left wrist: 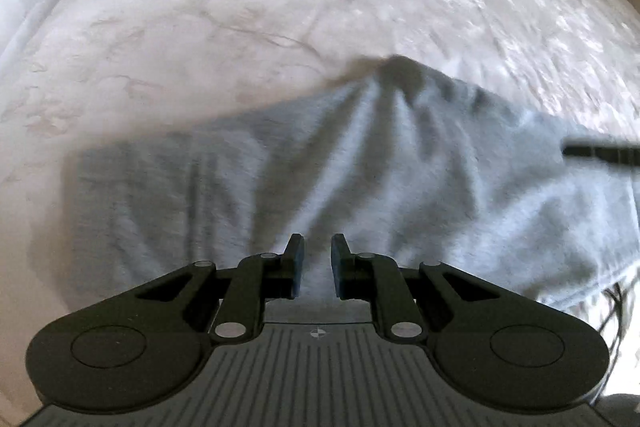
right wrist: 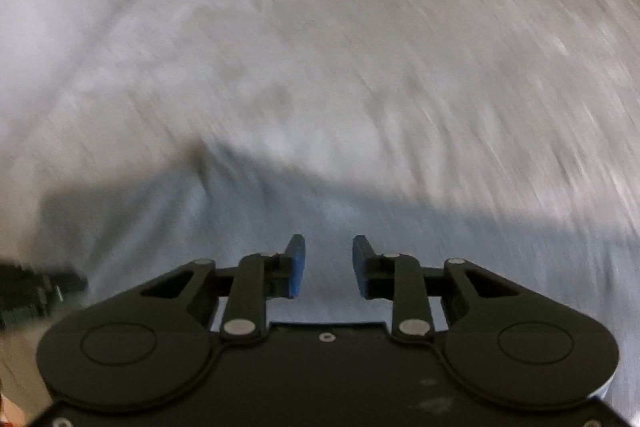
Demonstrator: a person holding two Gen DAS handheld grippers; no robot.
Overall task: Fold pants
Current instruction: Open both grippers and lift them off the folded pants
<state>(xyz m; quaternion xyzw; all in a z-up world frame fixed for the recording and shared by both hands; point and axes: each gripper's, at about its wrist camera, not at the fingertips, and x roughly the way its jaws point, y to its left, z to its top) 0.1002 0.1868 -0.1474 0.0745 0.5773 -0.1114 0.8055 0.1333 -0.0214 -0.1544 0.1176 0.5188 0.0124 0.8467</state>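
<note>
Pants [left wrist: 360, 163], grey, soft and limp, lie bunched on the bed [left wrist: 200, 27], a raised peak at the far edge; light jersey will sag, so judged best taken at a hem or waistband. Left gripper [left wrist: 318, 265] points steeply down over the pants, jaws slightly apart, holding nothing. Right gripper [right wrist: 329, 265] likewise angled down, jaws apart and empty

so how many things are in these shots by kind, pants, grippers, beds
pants: 1
grippers: 2, left gripper and right gripper
bed: 1
total: 4
</note>
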